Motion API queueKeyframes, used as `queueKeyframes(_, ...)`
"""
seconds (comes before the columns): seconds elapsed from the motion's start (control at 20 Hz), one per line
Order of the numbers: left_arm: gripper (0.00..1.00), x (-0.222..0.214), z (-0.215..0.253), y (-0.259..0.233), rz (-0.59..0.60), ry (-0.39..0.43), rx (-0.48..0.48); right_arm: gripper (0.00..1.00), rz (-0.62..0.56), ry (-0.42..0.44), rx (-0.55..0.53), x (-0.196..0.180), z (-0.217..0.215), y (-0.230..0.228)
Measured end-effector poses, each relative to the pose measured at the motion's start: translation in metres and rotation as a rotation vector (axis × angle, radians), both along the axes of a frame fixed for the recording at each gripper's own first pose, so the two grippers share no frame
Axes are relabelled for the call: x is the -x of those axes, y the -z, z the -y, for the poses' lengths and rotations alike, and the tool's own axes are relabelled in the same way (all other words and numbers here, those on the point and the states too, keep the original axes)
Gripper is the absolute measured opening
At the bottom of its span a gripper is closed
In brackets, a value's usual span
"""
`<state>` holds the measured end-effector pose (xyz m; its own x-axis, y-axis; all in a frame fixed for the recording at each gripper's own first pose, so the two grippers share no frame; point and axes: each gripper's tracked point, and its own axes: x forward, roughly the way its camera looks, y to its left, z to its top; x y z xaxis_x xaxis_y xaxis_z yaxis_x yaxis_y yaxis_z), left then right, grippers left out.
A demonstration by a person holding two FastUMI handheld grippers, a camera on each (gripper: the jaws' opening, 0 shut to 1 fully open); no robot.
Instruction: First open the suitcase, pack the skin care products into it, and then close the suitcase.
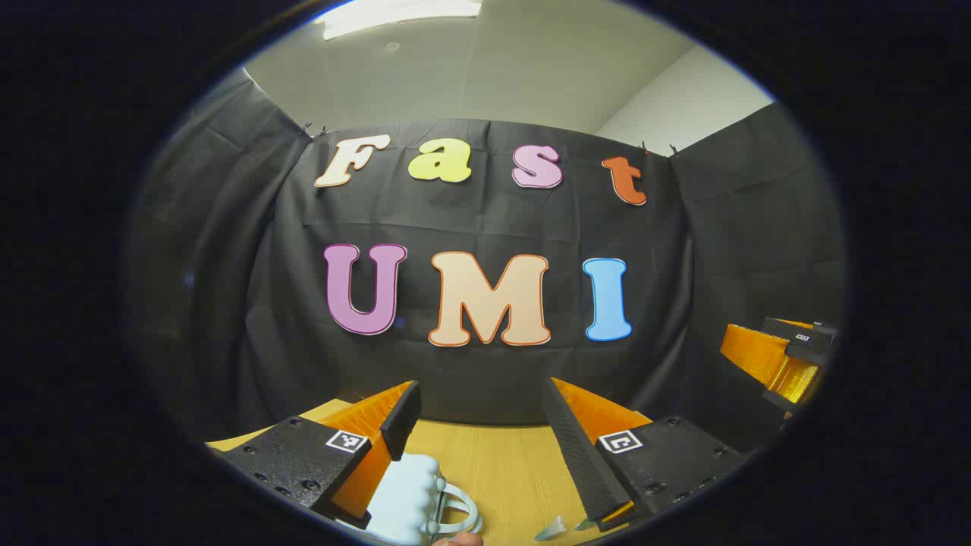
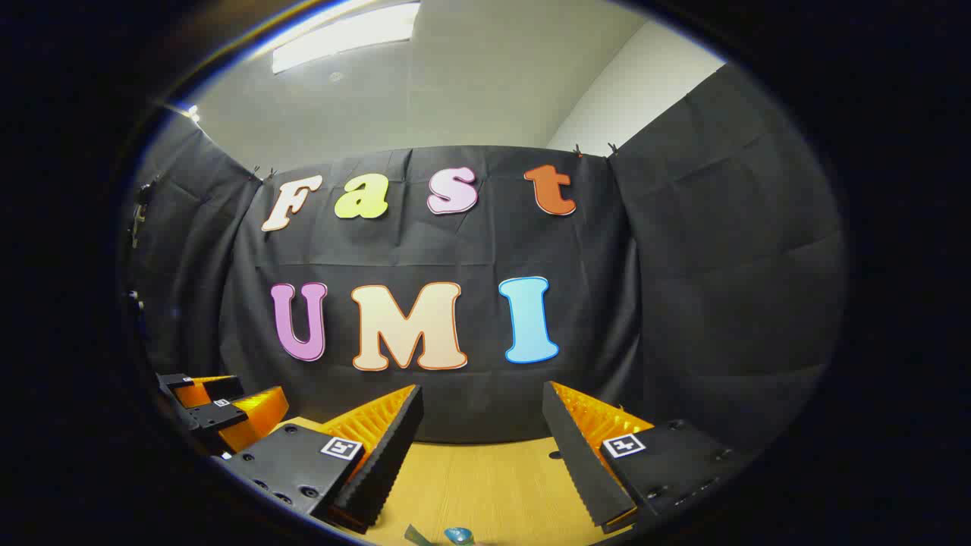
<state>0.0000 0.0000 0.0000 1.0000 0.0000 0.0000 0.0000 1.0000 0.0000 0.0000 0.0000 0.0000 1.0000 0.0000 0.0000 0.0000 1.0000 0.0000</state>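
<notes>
Left gripper view: left gripper fingers wide apart, holding nothing | pale-blue suitcase at bottom edge, just under left finger | bare counter ahead to cloth wall | Right gripper view: right gripper spread wide, holding nothing, over counter.

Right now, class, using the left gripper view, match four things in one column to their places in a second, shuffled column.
Things:
1. pale blue suitcase
2. ceiling light
3. right gripper
4. wooden table

Places:
A. at the far right edge of the picture
B. at the very top of the picture
C. bare stretch between the fingers of the left gripper
D. at the bottom, by the finger on the picture's left

Pairs: 1-D, 2-B, 3-A, 4-C
</notes>
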Motion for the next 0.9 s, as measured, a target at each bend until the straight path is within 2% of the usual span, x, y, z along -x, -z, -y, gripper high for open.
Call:
queueKeyframes(0.35, 0.92, -0.002, 0.013, 0.012, -0.03, -0.014, -0.028, 0.99, -0.02, -0.028, 0.0, -0.007, 0.015, 0.008)
queueKeyframes(0.45, 0.94, -0.008, 0.017, 0.026, -0.061, -0.014, -0.039, 0.99, -0.024, -0.041, 0.003, -0.01, 0.022, 0.012)
queueKeyframes(0.65, 0.95, -0.017, 0.006, 0.073, -0.181, -0.072, -0.045, 0.99, -0.041, -0.08, -0.009, -0.017, 0.038, 0.029)
queueKeyframes(0.75, 0.92, -0.019, -0.002, 0.103, -0.266, -0.098, -0.036, 0.99, -0.072, -0.071, -0.031, -0.022, 0.048, 0.042)
queueKeyframes(0.9, 0.95, -0.02, -0.012, 0.151, -0.393, -0.108, -0.013, 0.96, -0.097, -0.055, -0.035, -0.026, 0.054, 0.051)
